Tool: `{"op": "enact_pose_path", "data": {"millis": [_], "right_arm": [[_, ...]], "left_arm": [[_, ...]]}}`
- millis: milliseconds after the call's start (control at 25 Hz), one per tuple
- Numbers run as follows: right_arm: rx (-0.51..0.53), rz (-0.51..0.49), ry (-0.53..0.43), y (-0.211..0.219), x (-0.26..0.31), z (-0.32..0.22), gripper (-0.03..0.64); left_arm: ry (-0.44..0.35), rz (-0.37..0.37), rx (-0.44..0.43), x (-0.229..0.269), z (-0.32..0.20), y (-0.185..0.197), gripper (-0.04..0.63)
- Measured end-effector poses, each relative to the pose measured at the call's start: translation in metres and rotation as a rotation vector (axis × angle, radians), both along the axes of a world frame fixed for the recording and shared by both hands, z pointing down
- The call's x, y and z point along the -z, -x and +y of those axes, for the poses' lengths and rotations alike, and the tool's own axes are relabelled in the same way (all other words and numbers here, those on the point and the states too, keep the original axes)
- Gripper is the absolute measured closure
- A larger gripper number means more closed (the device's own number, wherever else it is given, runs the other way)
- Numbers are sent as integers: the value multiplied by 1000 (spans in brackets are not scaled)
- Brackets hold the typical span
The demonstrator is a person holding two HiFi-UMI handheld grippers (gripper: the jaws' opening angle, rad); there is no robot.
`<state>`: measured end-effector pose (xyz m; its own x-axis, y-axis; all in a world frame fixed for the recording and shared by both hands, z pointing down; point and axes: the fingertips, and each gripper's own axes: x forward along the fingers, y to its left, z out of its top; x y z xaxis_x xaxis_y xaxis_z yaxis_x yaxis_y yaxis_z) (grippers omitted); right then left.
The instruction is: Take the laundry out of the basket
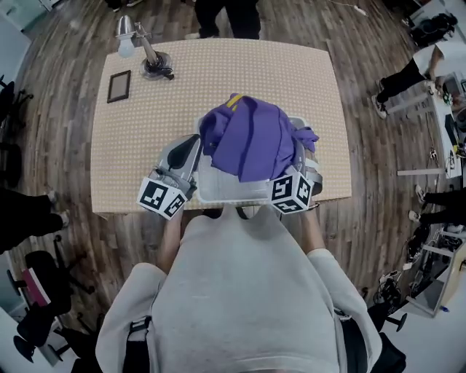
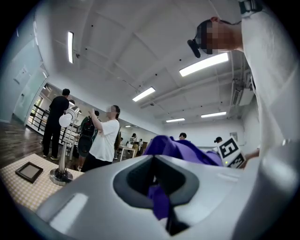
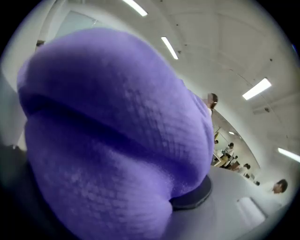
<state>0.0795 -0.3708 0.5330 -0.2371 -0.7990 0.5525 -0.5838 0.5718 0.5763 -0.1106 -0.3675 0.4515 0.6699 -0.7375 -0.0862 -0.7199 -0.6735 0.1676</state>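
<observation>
A purple garment [image 1: 251,138] with a yellow stripe is bunched up above the white basket [image 1: 218,193] near the table's front edge. My left gripper [image 1: 194,148] is at the garment's left side. In the left gripper view its jaws [image 2: 164,213] are shut on a strip of the purple cloth [image 2: 159,199], and the rest of the garment [image 2: 187,150] rises behind. My right gripper [image 1: 297,159] holds the garment's right side. The purple cloth [image 3: 117,140] fills the right gripper view and bulges between the jaws, against one dark pad [image 3: 194,197]. The inside of the basket is mostly hidden.
The beige table [image 1: 218,73] carries a desk lamp [image 1: 149,55] and a small picture frame [image 1: 119,86] at its far left. A person [image 1: 226,18] stands at the far edge. More people and office chairs ring the table on the wooden floor.
</observation>
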Motion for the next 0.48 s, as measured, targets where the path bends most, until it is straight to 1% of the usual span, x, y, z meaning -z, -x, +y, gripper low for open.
{"op": "enact_pose_path", "data": {"millis": [120, 200, 360, 440, 480], "right_arm": [[-57, -224, 3, -9, 12, 0, 346], [-75, -410, 23, -11, 18, 1, 346], [-62, -811, 75, -11, 33, 4, 347], [-46, -972, 98, -15, 38, 7, 347], [-37, -1030, 106, -18, 39, 8, 347]], "left_arm": [[-11, -15, -13, 6, 1, -12, 586], [-15, -23, -11, 9, 0, -16, 586], [-27, -36, 14, 17, 1, -17, 586], [-32, -51, 36, 20, 3, -20, 586], [-33, -61, 46, 21, 5, -23, 586]]}}
